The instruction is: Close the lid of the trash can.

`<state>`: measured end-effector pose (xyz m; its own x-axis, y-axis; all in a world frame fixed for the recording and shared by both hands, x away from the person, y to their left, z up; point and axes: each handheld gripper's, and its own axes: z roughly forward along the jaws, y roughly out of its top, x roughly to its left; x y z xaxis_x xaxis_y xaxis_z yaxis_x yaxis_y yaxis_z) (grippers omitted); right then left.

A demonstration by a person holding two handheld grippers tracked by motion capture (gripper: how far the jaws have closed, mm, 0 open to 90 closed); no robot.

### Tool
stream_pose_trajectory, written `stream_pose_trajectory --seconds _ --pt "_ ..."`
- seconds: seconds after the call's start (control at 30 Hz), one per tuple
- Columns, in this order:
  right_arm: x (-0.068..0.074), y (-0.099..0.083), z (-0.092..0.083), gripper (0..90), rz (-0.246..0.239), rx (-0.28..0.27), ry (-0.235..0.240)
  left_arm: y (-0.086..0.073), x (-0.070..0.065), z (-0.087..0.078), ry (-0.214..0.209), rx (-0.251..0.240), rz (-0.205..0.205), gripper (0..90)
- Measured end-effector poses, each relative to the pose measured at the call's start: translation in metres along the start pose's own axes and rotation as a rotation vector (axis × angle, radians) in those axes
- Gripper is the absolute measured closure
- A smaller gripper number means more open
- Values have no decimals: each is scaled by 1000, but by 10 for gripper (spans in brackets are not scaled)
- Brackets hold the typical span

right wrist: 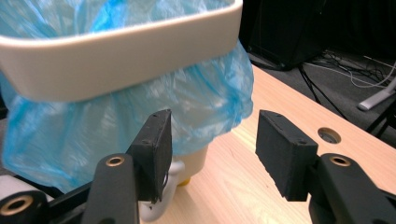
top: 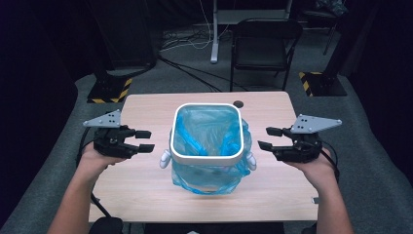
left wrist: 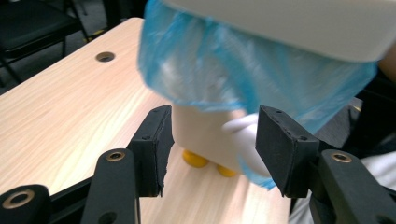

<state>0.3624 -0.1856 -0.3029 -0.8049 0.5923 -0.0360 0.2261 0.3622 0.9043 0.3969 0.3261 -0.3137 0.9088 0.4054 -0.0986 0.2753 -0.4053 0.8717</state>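
1. The small white bin (top: pixel 207 157) stands upright near the middle of the wooden counter (top: pixel 146 105), between my two grippers; its rim is a rounded square.
2. A blue plastic liner (top: pixel 207 130) fills the bin and folds outward under the rim, draping down the outer walls.
3. My left gripper (top: pixel 145 141) hangs just beside the bin's left side, jaws released and apart, clear of the bin. In the left gripper view, the bin's cream body (left wrist: pixel 201 133), a white arm-like knob (left wrist: pixel 243 135) and two yellow feet (left wrist: pixel 195 159) lie beyond the jaws.
4. My right gripper (top: pixel 267 138) hangs just beside the bin's right side, jaws likewise released, grasping nothing.
5. In the right gripper view, a white knob (right wrist: pixel 163 196) sits behind the left jaw; contact there is unclear, probably none.
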Motion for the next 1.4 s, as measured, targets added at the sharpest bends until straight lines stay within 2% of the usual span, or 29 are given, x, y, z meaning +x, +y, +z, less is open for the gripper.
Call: stream_pose_trajectory --seconds 0.13,0.37,0.47,0.7,0.97,1.23,1.4 --pt "1 -6 3 451 1 12 -13 -13 5 0 52 9 -17 454" --pt "-1 -20 10 448 11 36 -18 -35 13 1 90 0 -56 445" --pt "-3 -29 16 446 18 65 -21 -43 15 2 124 0 -66 440" --pt "-6 -49 30 445 31 123 -38 -61 20 8 164 -5 -95 439" --pt "-10 -63 33 445 44 118 -55 -79 25 17 212 19 -105 440" --pt "-12 -76 32 447 31 112 -89 -95 30 25 227 40 -121 439" --pt "-14 -84 35 447 45 107 -102 -105 31 29 234 55 -126 435"
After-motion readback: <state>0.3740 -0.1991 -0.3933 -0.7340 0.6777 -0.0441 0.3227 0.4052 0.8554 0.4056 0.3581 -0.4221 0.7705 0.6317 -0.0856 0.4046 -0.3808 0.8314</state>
